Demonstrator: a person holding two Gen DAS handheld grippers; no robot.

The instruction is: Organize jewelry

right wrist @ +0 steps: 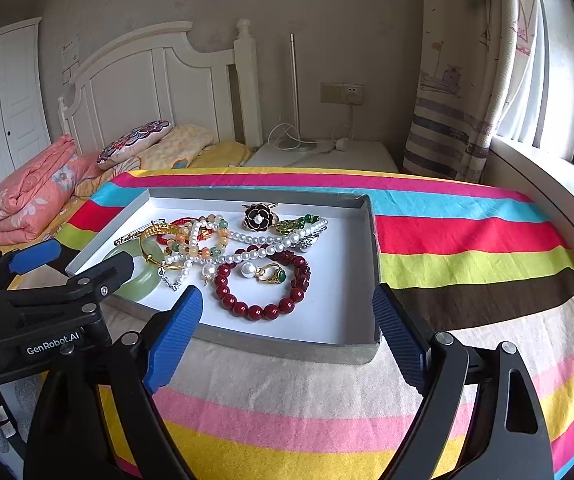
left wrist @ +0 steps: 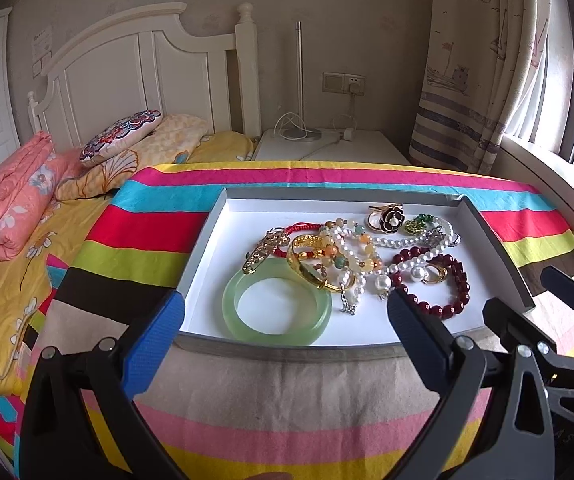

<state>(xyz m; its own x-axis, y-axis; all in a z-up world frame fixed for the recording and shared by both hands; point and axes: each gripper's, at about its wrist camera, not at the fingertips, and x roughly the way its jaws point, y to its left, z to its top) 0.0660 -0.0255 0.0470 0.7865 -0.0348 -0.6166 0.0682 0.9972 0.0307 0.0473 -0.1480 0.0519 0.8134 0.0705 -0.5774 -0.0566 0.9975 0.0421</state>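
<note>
Hovering left gripper (left wrist: 283, 312), right gripper (right wrist: 287, 304), both agape

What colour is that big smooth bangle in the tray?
Pale translucent green bangle; clearest in the left wrist view.

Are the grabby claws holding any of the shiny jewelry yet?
No. The left gripper and right gripper are both open and empty, near the tray. The green bangle lies untouched.

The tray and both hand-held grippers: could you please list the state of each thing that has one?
Left hand-held gripper: open, empty, short of the tray.
Right hand-held gripper: open, empty, over the tray's near edge.
Tray: lidless, flat on the striped cloth.
Green bangle: flat, apart from the pile.
Pearl necklace: tangled with other pieces.
Red bead bracelet: closed loop, flat.
</note>
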